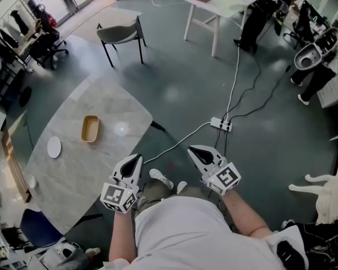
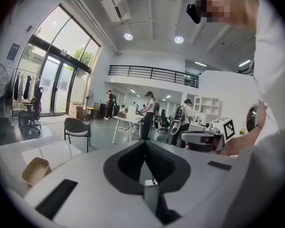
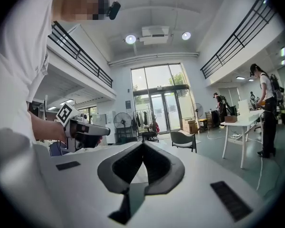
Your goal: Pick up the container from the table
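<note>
The container is a shallow tan oblong dish lying empty on the marble table, which fills the left of the head view. In the left gripper view the container shows low at the left edge. My left gripper hangs off the table's right edge, well short of the container, with its jaws shut and empty. My right gripper is held over the floor further right, also shut on nothing. In both gripper views the jaws of the left gripper and the right gripper meet at a point.
A white plate lies on the table left of the container, and a small white dish sits near the table's left edge. A blue chair stands at the near end. On the floor ahead lie a power strip and cables; a grey chair and white table stand beyond.
</note>
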A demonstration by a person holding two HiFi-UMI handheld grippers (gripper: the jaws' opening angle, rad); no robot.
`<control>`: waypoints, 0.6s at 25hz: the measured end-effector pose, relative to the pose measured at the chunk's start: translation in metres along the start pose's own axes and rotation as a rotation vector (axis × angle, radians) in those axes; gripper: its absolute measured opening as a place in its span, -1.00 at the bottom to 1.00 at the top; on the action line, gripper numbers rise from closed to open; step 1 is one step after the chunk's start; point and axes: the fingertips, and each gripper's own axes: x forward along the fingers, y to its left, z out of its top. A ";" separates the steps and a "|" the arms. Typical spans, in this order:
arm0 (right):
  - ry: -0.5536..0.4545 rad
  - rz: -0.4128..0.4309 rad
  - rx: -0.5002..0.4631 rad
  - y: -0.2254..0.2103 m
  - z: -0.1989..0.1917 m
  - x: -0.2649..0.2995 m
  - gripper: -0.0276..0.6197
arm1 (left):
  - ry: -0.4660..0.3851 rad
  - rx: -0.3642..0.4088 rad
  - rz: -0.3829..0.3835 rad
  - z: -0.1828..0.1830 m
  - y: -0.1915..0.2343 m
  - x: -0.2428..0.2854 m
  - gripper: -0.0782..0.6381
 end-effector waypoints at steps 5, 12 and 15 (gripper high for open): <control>0.051 0.024 0.010 -0.021 -0.002 0.043 -0.88 | -0.005 -0.019 -0.009 0.006 0.044 0.030 -0.77; 0.064 -0.006 0.035 -0.070 0.024 0.121 -0.88 | -0.022 -0.021 -0.040 0.043 0.122 0.079 -0.77; 0.065 -0.003 0.030 -0.078 0.032 0.158 -0.88 | -0.026 -0.024 -0.038 0.049 0.159 0.085 -0.77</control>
